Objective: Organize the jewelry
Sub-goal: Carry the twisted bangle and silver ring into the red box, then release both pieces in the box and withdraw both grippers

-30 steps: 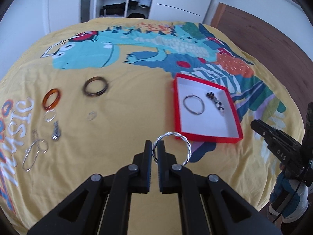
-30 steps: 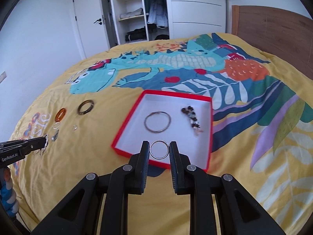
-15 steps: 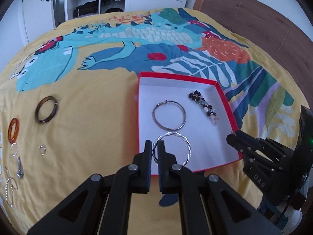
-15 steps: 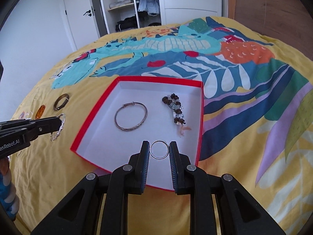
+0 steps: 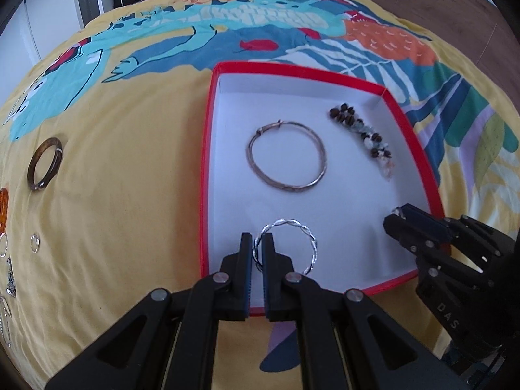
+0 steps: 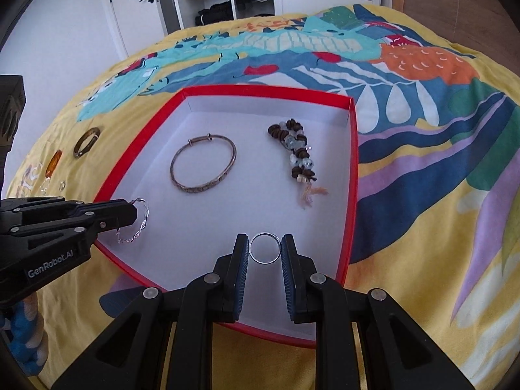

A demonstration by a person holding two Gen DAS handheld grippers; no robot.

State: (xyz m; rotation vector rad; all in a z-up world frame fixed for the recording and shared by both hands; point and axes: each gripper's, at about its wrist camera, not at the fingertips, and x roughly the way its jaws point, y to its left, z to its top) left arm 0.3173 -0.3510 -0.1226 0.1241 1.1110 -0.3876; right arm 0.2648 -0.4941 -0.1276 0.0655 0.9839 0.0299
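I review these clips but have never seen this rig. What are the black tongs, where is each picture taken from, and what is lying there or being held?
No robot: a person carries two hand-held grippers, each with a camera looking along its fingers. The left gripper pinches a twisted silver bangle; the right gripper clamps a plain silver ring. Both hang over a red box on a yellow bedspread. In the box lie a metal bangle and a beaded bracelet. More rings, including a brown bangle, wait on the bedspread.

Both grippers (image 5: pixel 256 243) (image 6: pixel 265 248) clamped, angled down
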